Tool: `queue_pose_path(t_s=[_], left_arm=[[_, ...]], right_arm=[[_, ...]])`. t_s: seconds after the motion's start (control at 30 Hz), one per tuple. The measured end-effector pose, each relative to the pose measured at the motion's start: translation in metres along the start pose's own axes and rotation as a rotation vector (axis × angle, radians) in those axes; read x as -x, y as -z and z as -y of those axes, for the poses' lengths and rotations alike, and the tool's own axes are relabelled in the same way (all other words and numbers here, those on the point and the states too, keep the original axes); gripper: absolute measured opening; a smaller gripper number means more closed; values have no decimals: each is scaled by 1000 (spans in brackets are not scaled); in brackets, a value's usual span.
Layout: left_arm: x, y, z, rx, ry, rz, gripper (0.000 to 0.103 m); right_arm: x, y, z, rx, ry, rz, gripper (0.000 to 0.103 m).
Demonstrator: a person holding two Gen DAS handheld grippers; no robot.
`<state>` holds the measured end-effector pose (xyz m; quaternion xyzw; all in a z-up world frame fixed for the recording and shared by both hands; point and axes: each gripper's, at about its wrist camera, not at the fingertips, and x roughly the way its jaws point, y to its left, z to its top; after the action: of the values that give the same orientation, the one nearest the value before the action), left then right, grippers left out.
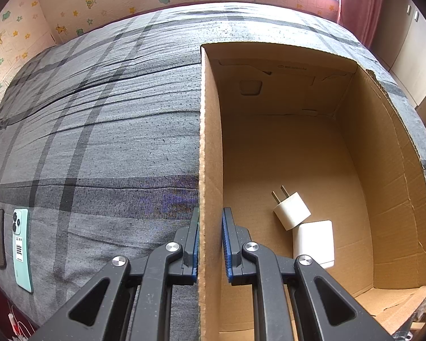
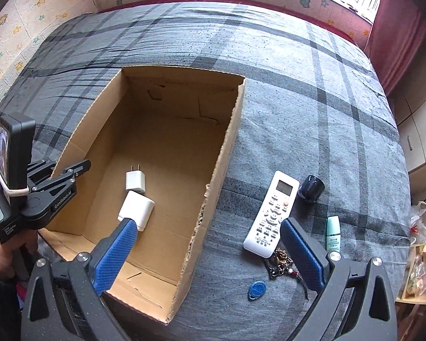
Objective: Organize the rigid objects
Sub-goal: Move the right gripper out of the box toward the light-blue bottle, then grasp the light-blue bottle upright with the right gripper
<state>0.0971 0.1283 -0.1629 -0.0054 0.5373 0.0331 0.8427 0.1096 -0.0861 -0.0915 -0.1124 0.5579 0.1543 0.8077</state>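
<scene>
Two chargers point(image 2: 135, 199) already lie in the box point(image 1: 210, 142); my left tool point(image 1: 210, 244) clamps its wall, my right tool point(image 2: 210, 253) stands apart. The remote point(image 2: 271, 216), lower right, still waits.

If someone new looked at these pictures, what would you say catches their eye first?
Most likely the open cardboard box on the grey plaid bed, holding only two white chargers near its front. Next, the left claw clamped on the box's left wall. To the box's right, a white remote lies among small items, with the right claw open above the box's right wall.
</scene>
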Motion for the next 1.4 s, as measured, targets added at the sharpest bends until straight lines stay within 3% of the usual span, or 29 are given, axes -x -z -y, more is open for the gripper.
queue_pose_path(t_s=[0.47,0.97,1.4], left_arm=[[0,1,1,-4,-7,-1,14],[1,0,3,-7,-13,-1,14],[2,0,3,-6,-14,-1,14]], right_arm=[[1,8,66,-101,69,4,103],[-50,31,154,-257,134,-56,103],[-98,54,198,-330,158,-90,102]])
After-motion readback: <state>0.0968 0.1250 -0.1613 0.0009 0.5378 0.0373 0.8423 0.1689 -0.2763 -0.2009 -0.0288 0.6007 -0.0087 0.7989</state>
